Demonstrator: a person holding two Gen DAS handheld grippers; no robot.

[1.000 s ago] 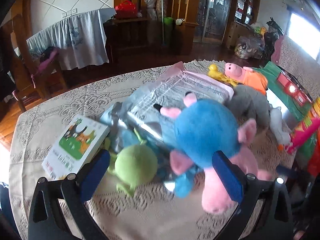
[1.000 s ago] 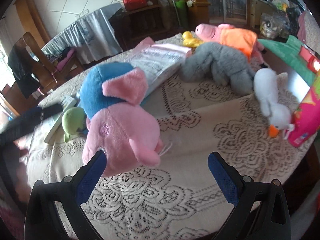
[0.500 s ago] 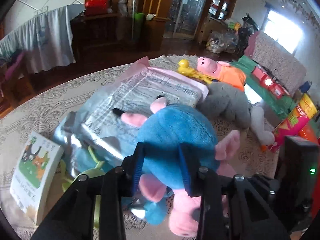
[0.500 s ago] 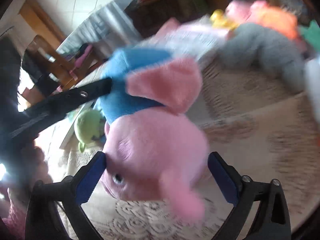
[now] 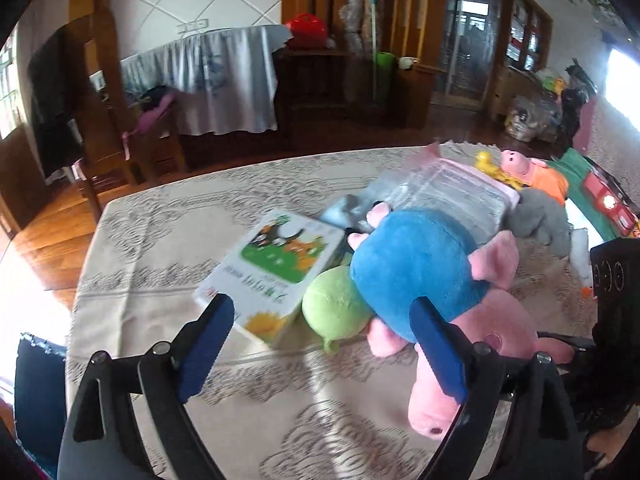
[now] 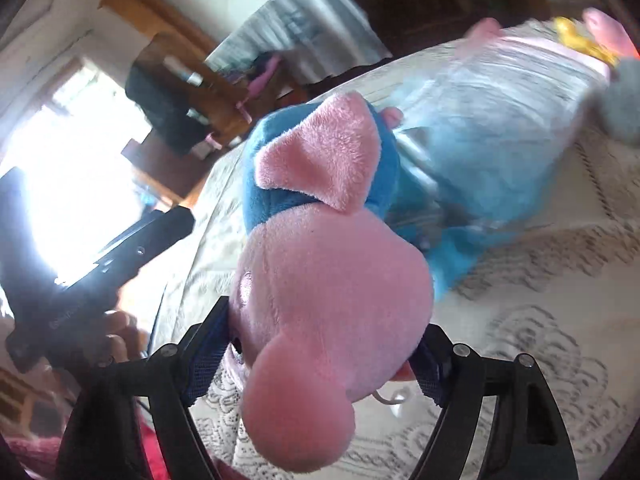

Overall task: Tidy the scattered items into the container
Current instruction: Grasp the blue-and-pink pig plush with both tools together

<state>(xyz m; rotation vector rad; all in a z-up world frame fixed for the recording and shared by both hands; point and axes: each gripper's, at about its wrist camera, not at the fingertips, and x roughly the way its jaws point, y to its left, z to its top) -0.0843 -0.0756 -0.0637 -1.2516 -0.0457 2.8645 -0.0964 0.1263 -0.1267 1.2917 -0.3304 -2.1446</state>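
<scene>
- Left wrist view: our left gripper point(image 5: 320, 346) is opening, nothing between its jaws; the pig plush point(image 5: 424, 276) lies on the table point(image 5: 160, 240) ahead and right, long axis running toward the lower right.
- Right wrist view: our right gripper point(image 6: 320, 350), nearer, closes with both pads against the plush's pink head point(image 6: 332, 292); body extends away.

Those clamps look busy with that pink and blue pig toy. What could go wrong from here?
The right tool is closing on only the pig plush's soft pink head, so the heavy blue body could sag or slip out when lifted. The pig leans against the green plush and the picture book; pulling it away may drag them. The left tool is opening, holding nothing.
</scene>
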